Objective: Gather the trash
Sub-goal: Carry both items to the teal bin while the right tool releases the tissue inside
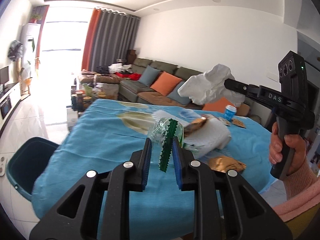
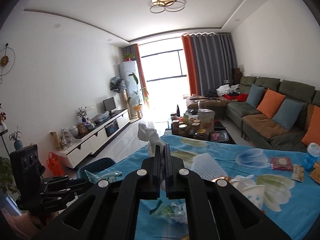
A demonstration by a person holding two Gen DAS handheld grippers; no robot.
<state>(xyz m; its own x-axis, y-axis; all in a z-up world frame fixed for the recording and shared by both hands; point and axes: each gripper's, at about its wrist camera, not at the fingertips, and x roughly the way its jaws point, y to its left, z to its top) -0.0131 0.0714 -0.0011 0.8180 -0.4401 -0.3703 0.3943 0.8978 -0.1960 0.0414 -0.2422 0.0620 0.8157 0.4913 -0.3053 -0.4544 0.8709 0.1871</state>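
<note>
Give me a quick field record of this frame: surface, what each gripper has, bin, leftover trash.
surface: table under blue floral cloth
left gripper: shut on green-and-clear wrapper
right gripper: shut on white crumpled tissue, held above the table
bin: dark teal bin at the table's edge
left on table: gold wrapper, paper cup, blue bottle

both grippers (image 1: 161, 140) (image 2: 162, 150) raised, jaws clamped

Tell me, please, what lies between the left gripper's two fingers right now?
A green-and-clear plastic wrapper sits between the left gripper fingers, shown in the left wrist view.
</note>
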